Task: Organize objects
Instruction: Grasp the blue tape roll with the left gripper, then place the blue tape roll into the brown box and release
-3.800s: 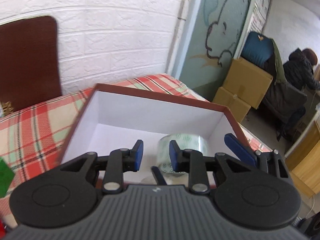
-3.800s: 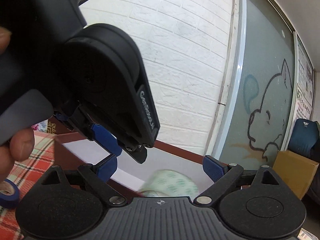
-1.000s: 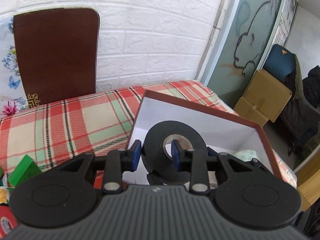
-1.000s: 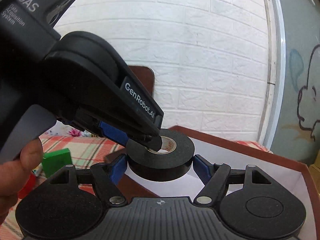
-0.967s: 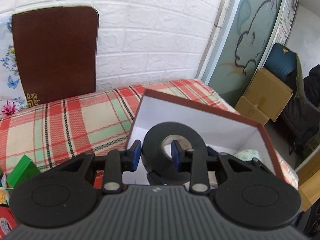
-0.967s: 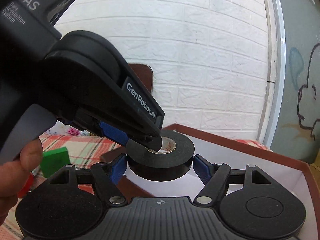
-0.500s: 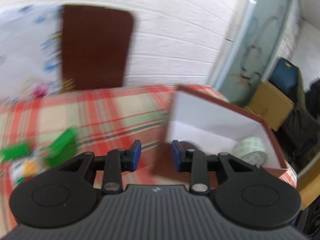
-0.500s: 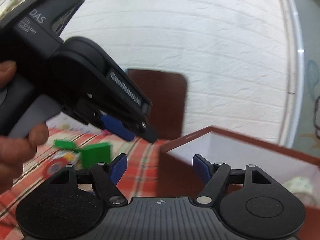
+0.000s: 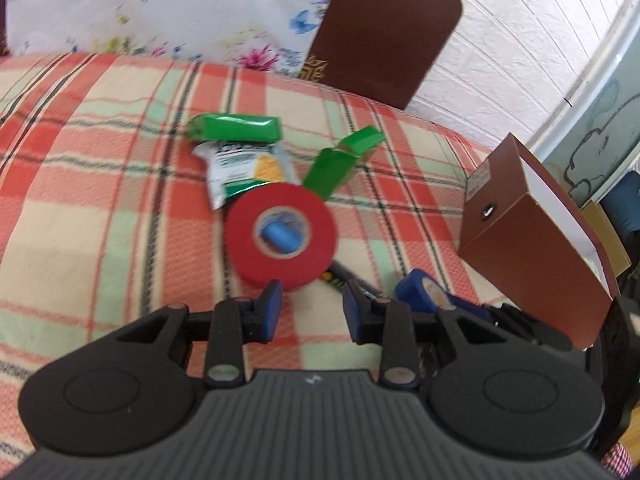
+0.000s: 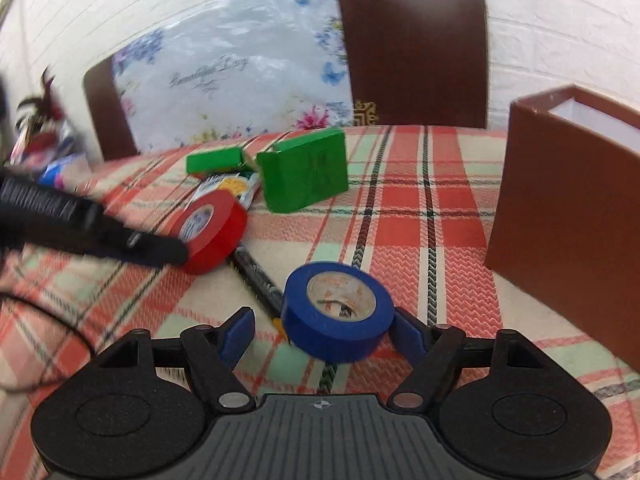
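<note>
Pick-up step. My right gripper [image 10: 322,336] stood wide around blue tape roll [image 10: 338,310]; my left gripper [image 9: 312,312] narrow, empty, before red tape roll [image 9: 280,236]. Next: close, carry to brown box [image 10: 560,208].

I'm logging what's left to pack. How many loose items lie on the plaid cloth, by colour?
Red tape roll: 1
Blue tape roll: 1
Green boxes: 2
White-and-yellow packet: 1
Dark pen: 1
Total: 6
</note>
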Demonstrator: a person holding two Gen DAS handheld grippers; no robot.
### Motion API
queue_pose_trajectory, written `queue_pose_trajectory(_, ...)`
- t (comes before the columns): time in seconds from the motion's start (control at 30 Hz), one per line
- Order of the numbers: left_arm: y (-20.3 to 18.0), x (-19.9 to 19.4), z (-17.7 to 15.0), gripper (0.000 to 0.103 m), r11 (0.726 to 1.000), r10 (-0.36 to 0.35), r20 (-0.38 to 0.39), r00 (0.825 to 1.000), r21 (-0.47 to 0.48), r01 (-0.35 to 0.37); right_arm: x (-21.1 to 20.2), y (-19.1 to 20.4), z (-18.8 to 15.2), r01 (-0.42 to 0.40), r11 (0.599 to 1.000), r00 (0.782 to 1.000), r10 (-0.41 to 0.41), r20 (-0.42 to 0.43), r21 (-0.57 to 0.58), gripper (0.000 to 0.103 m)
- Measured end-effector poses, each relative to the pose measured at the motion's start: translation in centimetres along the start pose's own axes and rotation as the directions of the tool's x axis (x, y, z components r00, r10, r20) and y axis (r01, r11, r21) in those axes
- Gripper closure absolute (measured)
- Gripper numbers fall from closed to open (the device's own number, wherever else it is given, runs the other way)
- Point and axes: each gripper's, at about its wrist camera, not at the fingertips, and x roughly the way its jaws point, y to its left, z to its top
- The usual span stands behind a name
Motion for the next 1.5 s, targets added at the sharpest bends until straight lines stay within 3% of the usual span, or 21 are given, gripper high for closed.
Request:
queue_pose_trajectory(0.13, 1.8, -1.2, 0.0, 0.068, 1.000, -0.013, 0.029, 0.999, -0.028, 0.014, -1.4, 1.5, 0.3, -0.072, 0.997, 0.996, 0.072, 0.054, -0.002, 0.045)
queue_pose_trajectory(0.27, 3.2, -2.0, -0.2, 0.068, 0.998, -0.014, 0.038, 0.999, -0.058, 0.016, -1.0, 6.7, 0.0, -0.093, 0.972, 0.991, 0.111, 0.072, -0.217, 0.046)
queue_pose_trajectory(0.37, 4.1, -2.2, -0.6, 0.068, 0.997, 0.007, 0.026, 1.000, -0.074, -0.005, -0.6, 9.2, -0.3, -0.107, 0.955, 0.991, 0.125, 0.048, -0.275, 0.046)
queue_pose_trajectory(0.53, 5.6, -2.3, -0.8, 0.069, 0.992, -0.020, 0.009, 1.000, -0.122, 0.021, 0.6, 10.0, -0.9, -0.102, 0.951, 0.994, 0.106, -0.005, -0.291, 0.045)
queue_pose_trajectory(0.73, 4.2, -1.6, -0.6, 0.069, 0.995, -0.046, -0.014, 0.999, -0.086, 0.045, 0.9, 9.7, -0.9, -0.098, 0.956, 0.995, 0.100, -0.008, -0.275, 0.038)
queue_pose_trajectory(0.83, 3.4, -0.6, -1.2, 0.069, 0.997, -0.045, -0.069, 0.997, -0.062, 0.041, 0.8, 9.7, -1.1, -0.099, 0.959, 0.995, 0.100, -0.010, -0.265, 0.037)
queue_pose_trajectory(0.93, 3.3, -0.2, -1.8, 0.077, 0.999, -0.019, -0.085, 0.996, -0.051, 0.014, 0.6, 9.4, -1.3, -0.114, 0.961, 0.993, 0.116, -0.010, -0.253, 0.049)
queue_pose_trajectory(1.03, 3.1, -0.6, -1.2, 0.078, 0.996, -0.034, -0.091, 0.995, -0.085, 0.027, 0.0, 9.2, -1.2, -0.104, 0.963, 0.993, 0.113, 0.020, -0.248, 0.049)
queue_pose_trajectory(1.13, 0.8, -1.4, 0.6, 0.078, 0.998, -0.052, -0.056, 0.997, -0.041, 0.050, -1.2, 8.6, -0.6, -0.060, 0.966, 0.991, 0.088, 0.097, -0.253, 0.049)
queue_pose_trajectory(1.23, -3.2, -1.3, 3.3, 0.078, 0.995, -0.071, -0.023, 0.997, 0.062, 0.073, -3.0, 7.4, 0.9, 0.038, 0.960, 0.979, 0.021, 0.205, -0.279, 0.049)
queue_pose_trajectory(1.37, -9.9, -0.4, 6.3, 0.078, 0.970, -0.123, 0.015, 0.992, 0.214, 0.117, -5.2, 3.5, 3.7, 0.166, 0.958, 0.943, -0.085, 0.323, -0.235, 0.049)
queue_pose_trajectory(1.5, -15.7, 2.1, 7.8, 0.077, 0.937, -0.190, -0.004, 0.982, 0.299, 0.183, -7.2, -1.8, 5.7, 0.247, 0.961, 0.909, -0.183, 0.376, -0.129, 0.049)
